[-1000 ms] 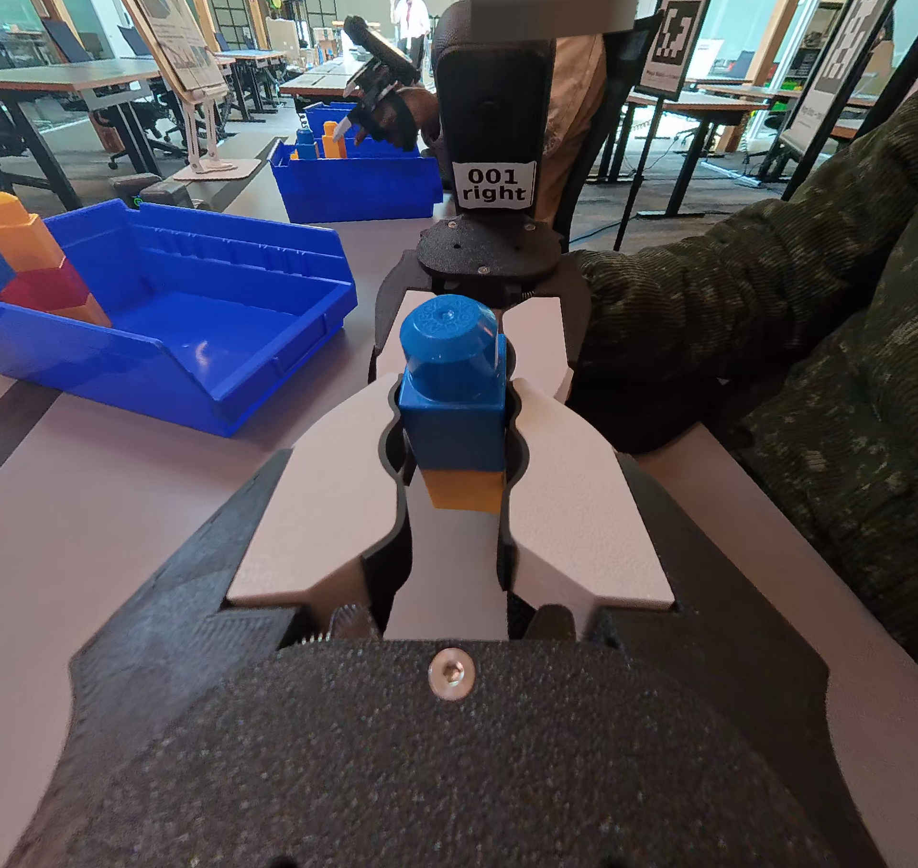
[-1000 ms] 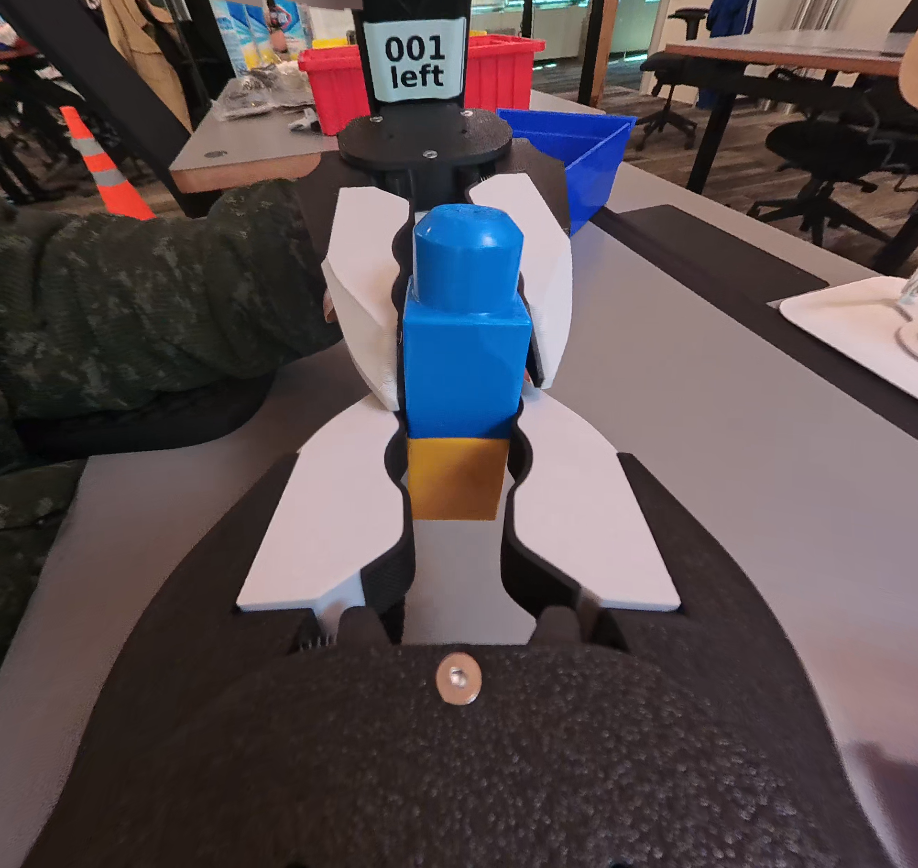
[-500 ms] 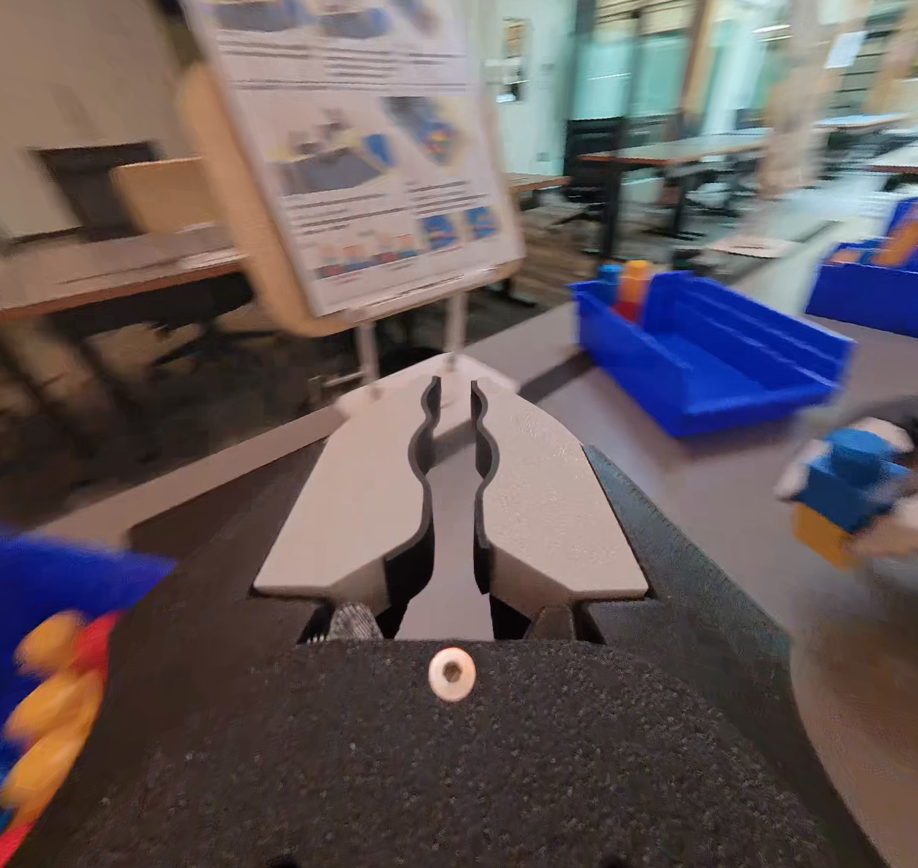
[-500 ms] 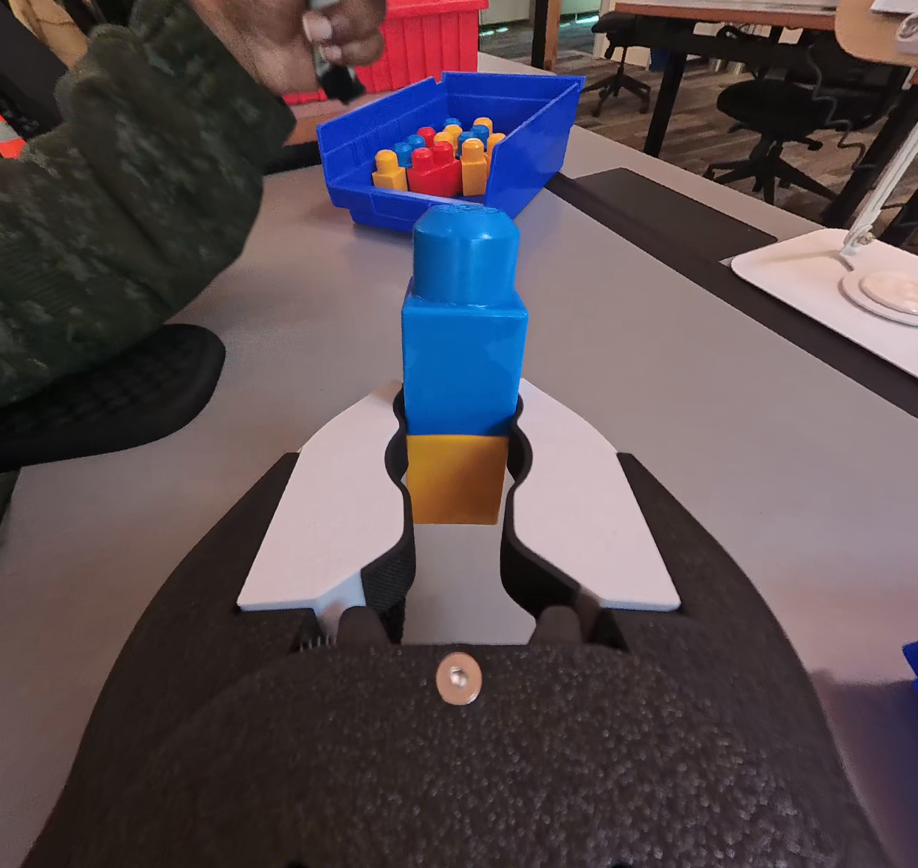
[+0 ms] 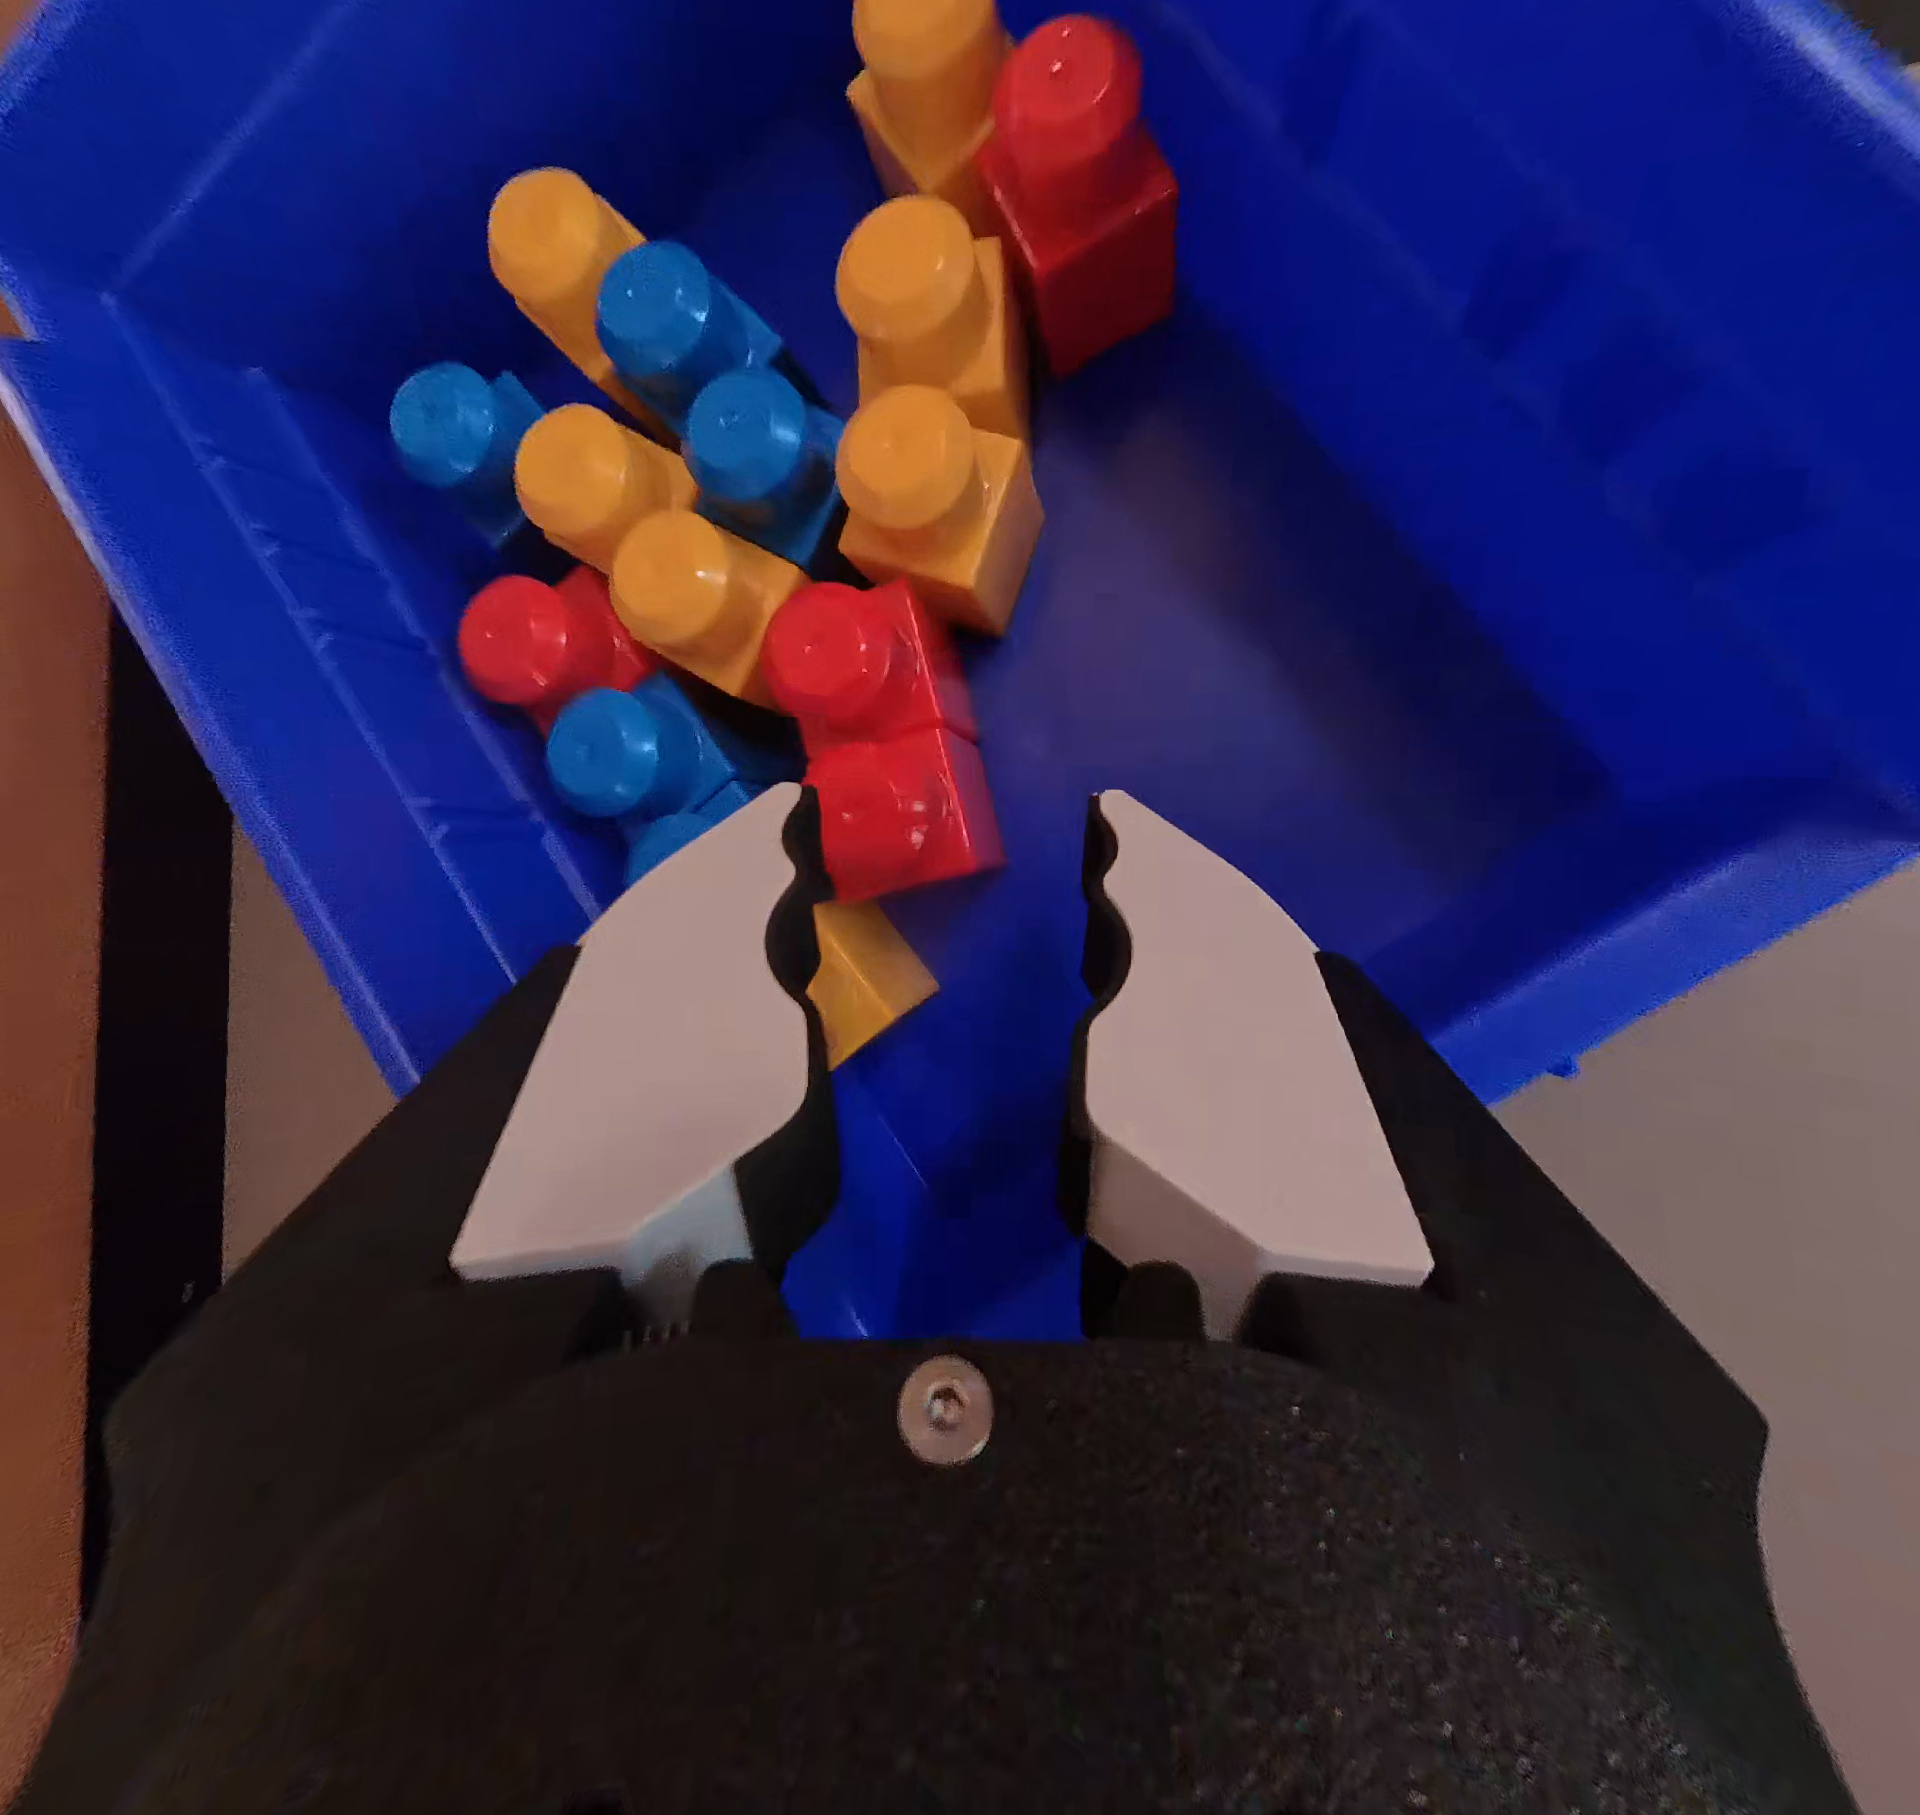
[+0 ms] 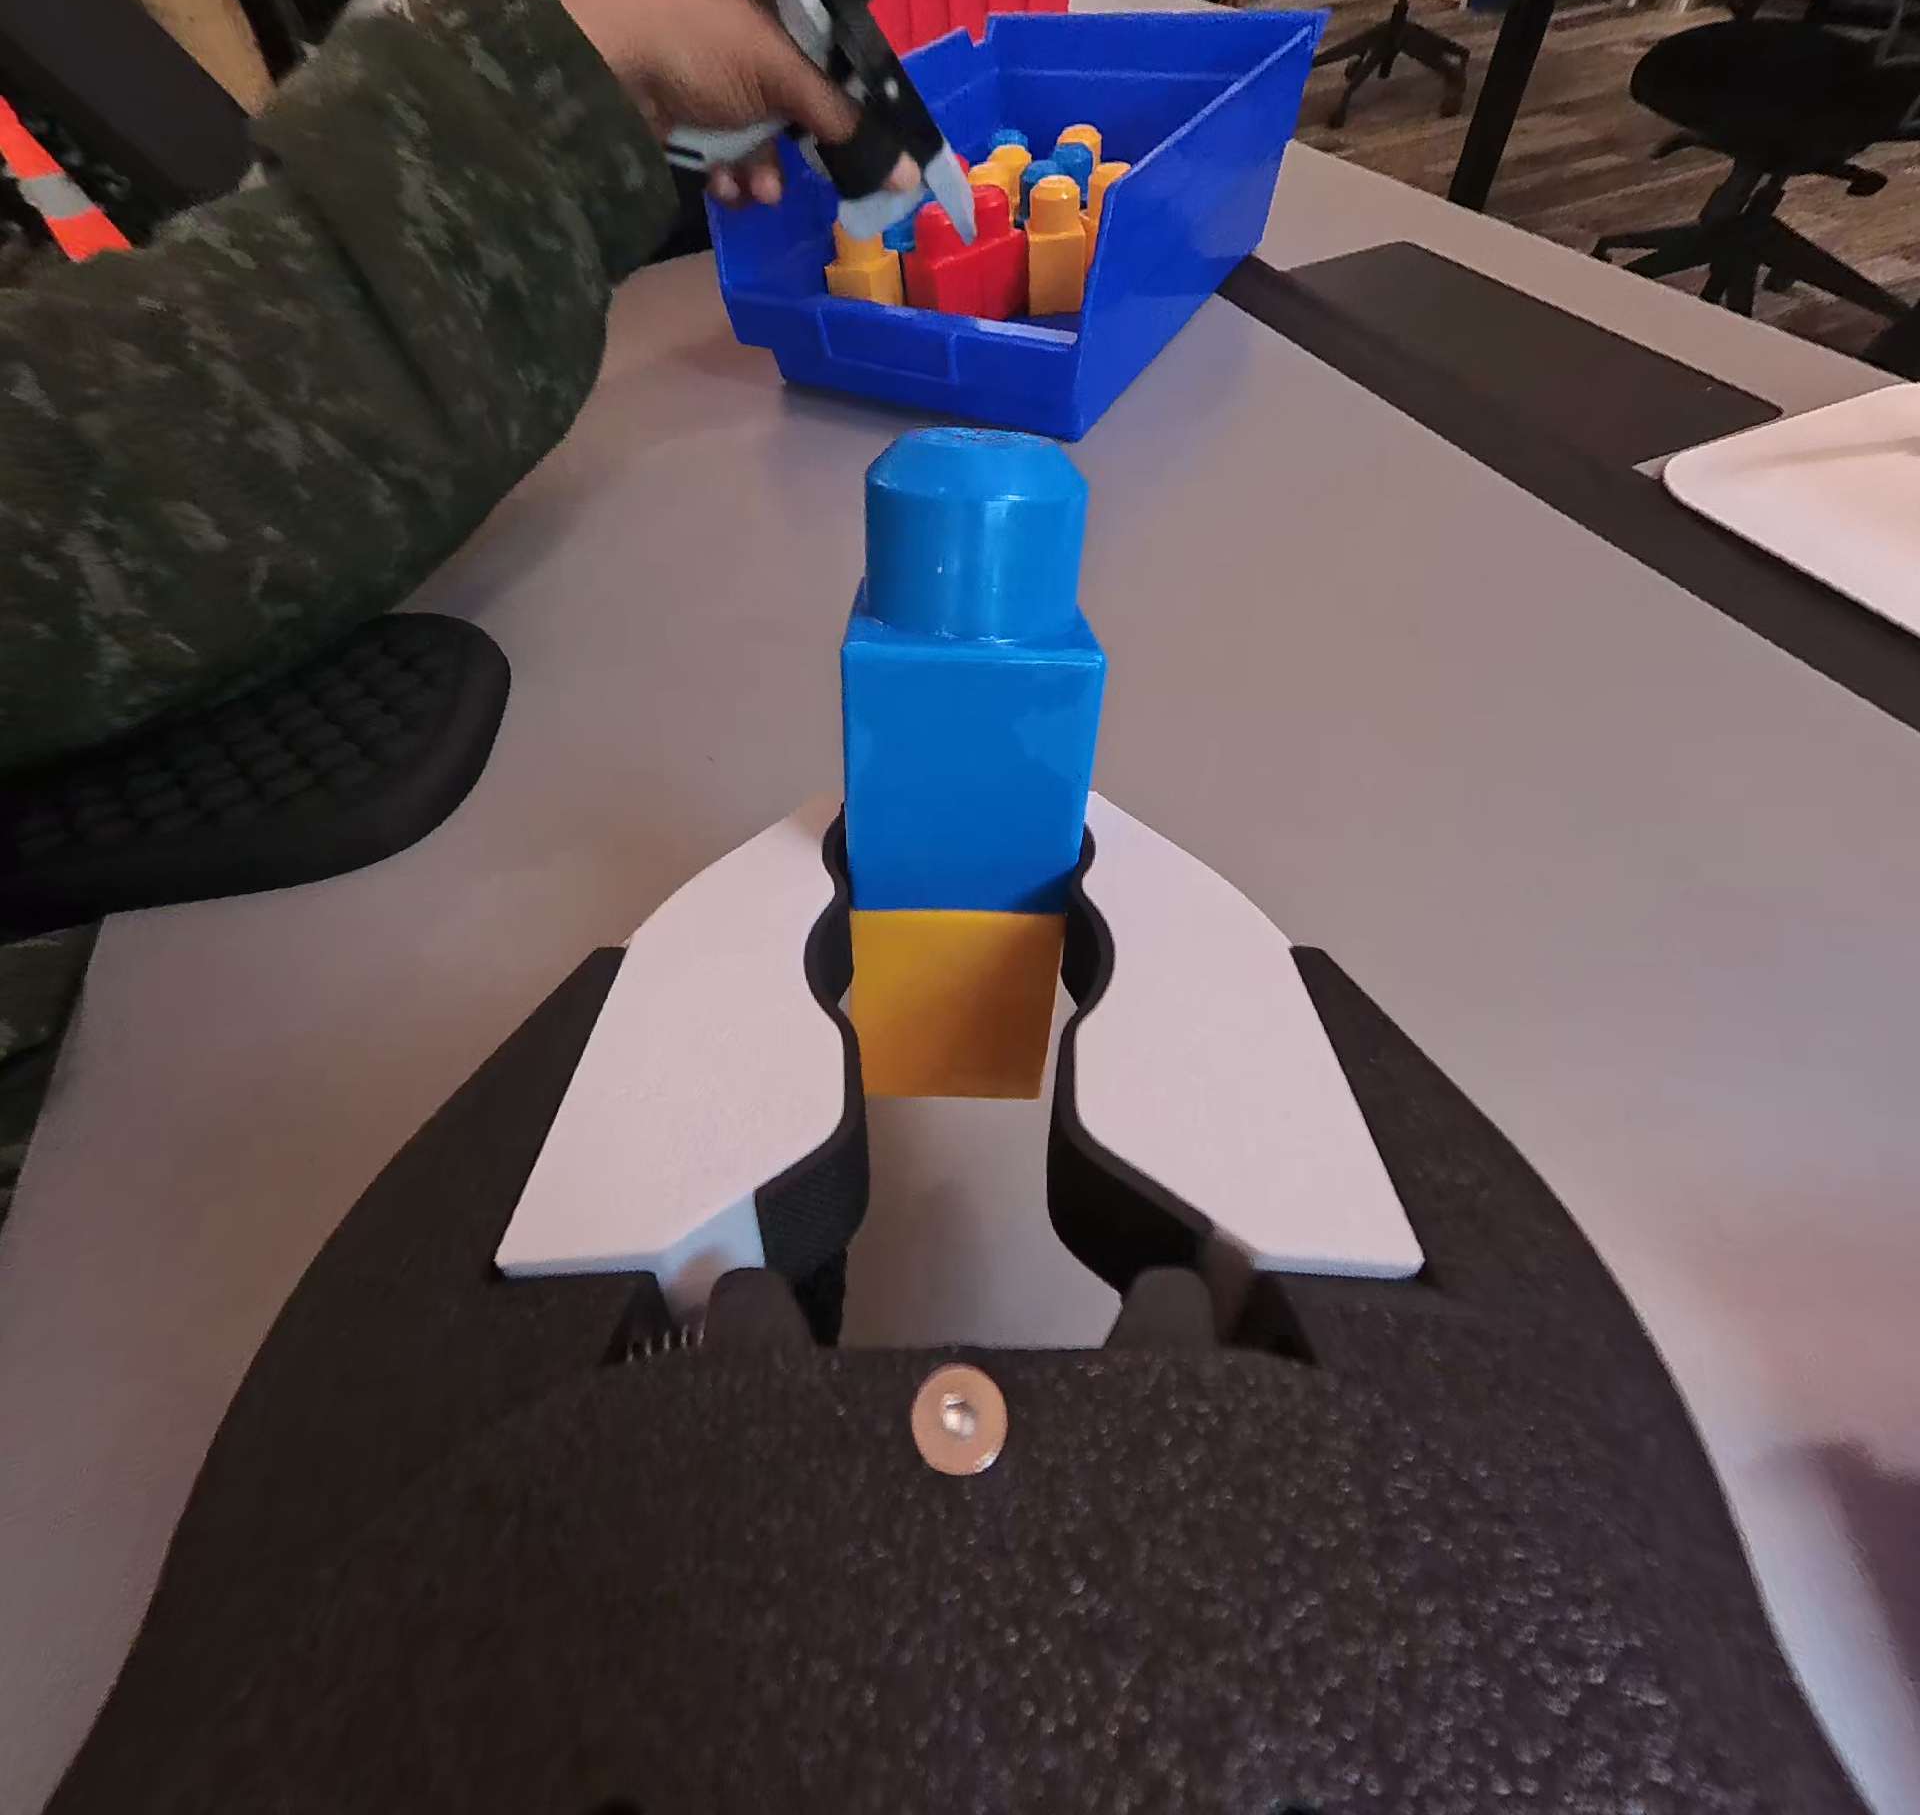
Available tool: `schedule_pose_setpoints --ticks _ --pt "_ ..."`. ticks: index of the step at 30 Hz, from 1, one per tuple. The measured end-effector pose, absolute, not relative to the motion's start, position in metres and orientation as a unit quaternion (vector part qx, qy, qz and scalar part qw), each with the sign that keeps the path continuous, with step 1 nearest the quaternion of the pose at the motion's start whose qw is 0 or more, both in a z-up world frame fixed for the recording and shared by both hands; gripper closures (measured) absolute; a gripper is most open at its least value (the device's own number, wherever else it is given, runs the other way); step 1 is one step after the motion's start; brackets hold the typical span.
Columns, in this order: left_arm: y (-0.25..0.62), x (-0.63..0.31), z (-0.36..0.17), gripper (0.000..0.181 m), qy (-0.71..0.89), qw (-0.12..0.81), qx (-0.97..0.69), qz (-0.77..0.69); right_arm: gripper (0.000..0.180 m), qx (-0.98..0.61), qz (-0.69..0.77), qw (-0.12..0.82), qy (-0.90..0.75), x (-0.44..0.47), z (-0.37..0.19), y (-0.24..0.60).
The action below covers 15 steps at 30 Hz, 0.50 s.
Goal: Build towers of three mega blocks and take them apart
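Left gripper (image 5: pixel 945 830) hung over the blue bin (image 5: pixel 1558 415), jaws spread wide with nothing between them. A red block (image 5: pixel 899 815) lay just off its left fingertip, loose yellow, blue and red blocks piled beyond it. Right gripper (image 6: pixel 961 861) was clamped on a two-block stack: yellow block (image 6: pixel 951 1002) between the fingers, blue block (image 6: pixel 971 726) projecting ahead, above the grey table (image 6: pixel 1403 726); bin well ahead.

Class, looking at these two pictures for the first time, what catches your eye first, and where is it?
In the right wrist view, the right gripper is shut on a two-block stack: a blue block on a yellow block, above the grey table. In the left wrist view, the open left gripper hangs over a blue bin of red, yellow and blue blocks.
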State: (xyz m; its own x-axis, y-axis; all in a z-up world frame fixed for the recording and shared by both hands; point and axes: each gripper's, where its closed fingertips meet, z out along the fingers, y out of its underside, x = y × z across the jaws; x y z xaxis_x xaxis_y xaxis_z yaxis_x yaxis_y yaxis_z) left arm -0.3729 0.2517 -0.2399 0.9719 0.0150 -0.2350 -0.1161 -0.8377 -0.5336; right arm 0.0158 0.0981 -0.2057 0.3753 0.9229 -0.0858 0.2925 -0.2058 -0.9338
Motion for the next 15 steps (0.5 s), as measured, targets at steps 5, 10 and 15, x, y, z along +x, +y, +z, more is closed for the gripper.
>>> schedule_pose_setpoints --ticks 5,10,15 --pt "0.258 -0.394 -0.250 0.129 -0.006 0.271 -0.949 0.159 0.142 -0.694 0.355 0.447 -0.439 0.015 -0.206 0.096" --pt "0.255 -0.396 -0.254 0.136 0.031 0.242 -0.949 0.200 0.142 -0.696 0.358 0.436 -0.444 0.014 -0.208 0.094" --pt "0.248 -0.390 -0.255 0.144 0.049 0.222 -0.955 0.192 0.142 -0.698 0.364 0.431 -0.442 0.014 -0.209 0.093"
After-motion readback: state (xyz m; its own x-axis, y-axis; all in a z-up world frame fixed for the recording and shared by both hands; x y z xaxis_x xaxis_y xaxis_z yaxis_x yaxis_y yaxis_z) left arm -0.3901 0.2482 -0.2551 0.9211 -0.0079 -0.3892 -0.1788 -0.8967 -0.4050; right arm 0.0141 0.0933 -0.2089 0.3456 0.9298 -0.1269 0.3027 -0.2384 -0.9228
